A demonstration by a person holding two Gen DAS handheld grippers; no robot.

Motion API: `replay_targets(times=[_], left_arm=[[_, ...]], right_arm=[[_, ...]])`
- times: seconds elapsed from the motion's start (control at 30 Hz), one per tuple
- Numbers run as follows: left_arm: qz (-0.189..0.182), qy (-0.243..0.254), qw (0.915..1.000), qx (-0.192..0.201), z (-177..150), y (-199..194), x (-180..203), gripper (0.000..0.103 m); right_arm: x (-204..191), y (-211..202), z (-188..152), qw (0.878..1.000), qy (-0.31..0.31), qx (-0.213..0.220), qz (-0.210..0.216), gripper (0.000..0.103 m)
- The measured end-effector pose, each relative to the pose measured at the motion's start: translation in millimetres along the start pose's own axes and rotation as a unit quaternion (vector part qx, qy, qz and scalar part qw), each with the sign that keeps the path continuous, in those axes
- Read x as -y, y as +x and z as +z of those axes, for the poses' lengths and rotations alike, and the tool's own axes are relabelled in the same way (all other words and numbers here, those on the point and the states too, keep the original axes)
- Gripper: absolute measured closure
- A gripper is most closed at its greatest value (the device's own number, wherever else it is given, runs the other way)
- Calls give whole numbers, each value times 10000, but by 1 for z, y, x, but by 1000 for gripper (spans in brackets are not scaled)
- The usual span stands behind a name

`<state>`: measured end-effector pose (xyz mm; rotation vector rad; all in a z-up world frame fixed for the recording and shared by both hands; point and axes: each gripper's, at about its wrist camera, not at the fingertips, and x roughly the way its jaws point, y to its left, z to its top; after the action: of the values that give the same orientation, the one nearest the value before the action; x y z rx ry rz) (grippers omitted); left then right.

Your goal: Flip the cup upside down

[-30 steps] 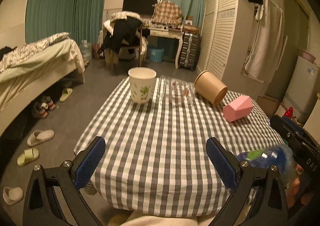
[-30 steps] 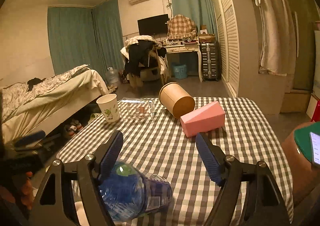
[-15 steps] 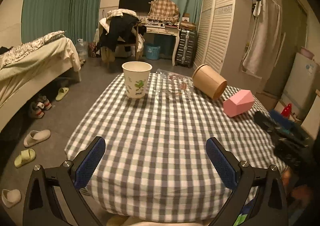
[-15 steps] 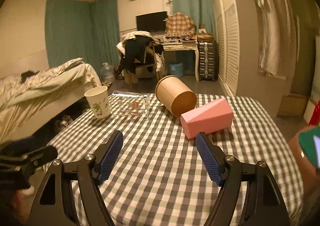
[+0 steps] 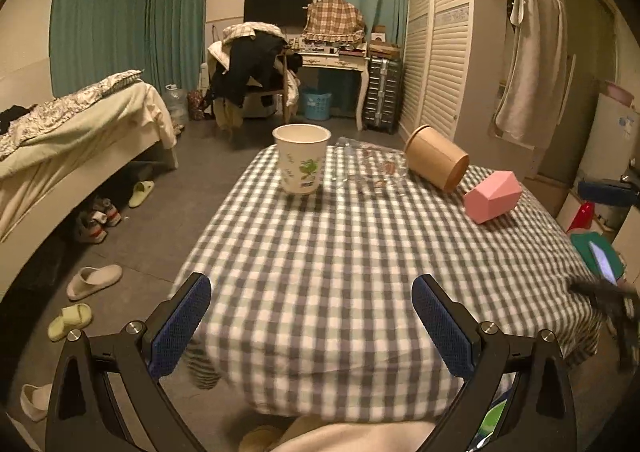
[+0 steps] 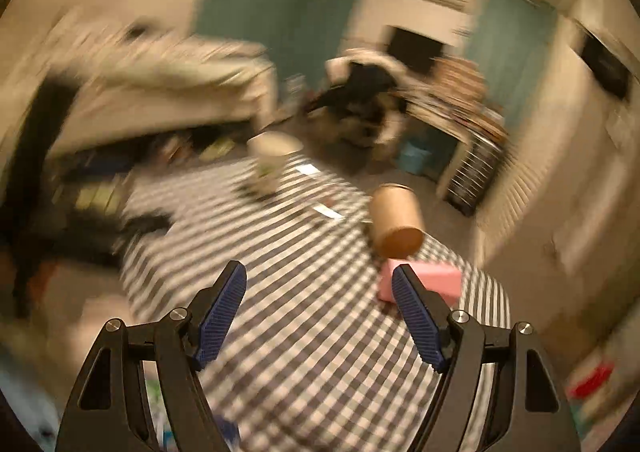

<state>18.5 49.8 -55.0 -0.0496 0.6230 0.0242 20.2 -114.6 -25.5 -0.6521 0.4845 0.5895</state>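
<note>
White paper cup with green print [image 5: 301,165] stands upright left of tan tub [image 5: 436,163]: light, crushable; grip mid-wall gently. Left gripper [image 5: 311,326], right gripper [image 6: 319,311] fingers spread, empty.

Dim bedroom [image 5: 240,140], teal curtains [image 5: 100,20], bed [image 5: 80,132]

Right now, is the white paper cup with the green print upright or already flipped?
Upright. The white paper cup stands on the checked tablecloth with its open rim facing up; neither tool touches it.

Bare checked-cloth table [image 5: 320,272] lies open up to the upright white paper cup [image 5: 301,159], flanked rightward by a clear plastic box [image 5: 368,170].
</note>
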Motion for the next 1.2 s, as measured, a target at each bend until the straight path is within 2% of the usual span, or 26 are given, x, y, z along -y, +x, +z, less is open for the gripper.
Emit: replay_targets(times=[0.07,0.1,0.17,0.23,0.33,0.43,0.63,0.67,0.77,0.93,0.97,1.07,1.1,1.13,1.17,1.2], left_arm=[[96,45,9999,-51,-8,-5,-9,0],[125,60,9999,-96,-11,-6,-13,0],[144,80,9997,-188,-20,-10,-19,0],[180,93,9993,-304,-31,-13,-25,0],[240,110,9985,-469,-45,-13,-34,0],[294,70,9979,-566,-53,-11,-42,0],[342,-100,9975,-605,-54,-6,-56,0],[350,-101,9974,-618,-54,-5,-57,0],[376,-80,9970,-665,-56,-2,-55,0],[357,-19,9968,-708,-53,3,-49,0],[335,0,9970,-693,-51,4,-48,0],[253,51,9978,-618,-42,4,-42,0],[231,71,9980,-577,-37,4,-39,0],[210,93,9983,-542,-32,5,-36,0],[180,119,9986,-490,-26,7,-31,0],[161,128,9987,-458,-21,9,-29,0]], right_arm=[[-23,-2,7,9942,-944,-328,401,28],[-42,-2,10,9826,-1625,-610,656,28],[-71,4,5,9593,-2412,-1069,1009,28],[-106,12,-8,9228,-3213,-1574,1428,28],[-141,24,-26,8878,-3780,-1933,1777,23],[-157,43,-40,8782,-3862,-2193,1776,22],[-171,64,-45,8840,-3473,-2451,1945,23],[-172,65,-45,8850,-3458,-2454,1924,31],[-169,64,-48,8928,-3252,-2454,1922,31],[-136,48,-33,9230,-2357,-2139,2163,31],[-126,49,-23,9296,-2182,-2035,2165,31],[-82,36,-4,9621,-1308,-1402,1938,31],[-59,31,2,9769,-842,-1017,1679,31],[-49,29,7,9838,-543,-794,1512,31],[-24,26,9,9928,14,-379,1135,31],[-4,23,8,9958,519,-5,751,31]])
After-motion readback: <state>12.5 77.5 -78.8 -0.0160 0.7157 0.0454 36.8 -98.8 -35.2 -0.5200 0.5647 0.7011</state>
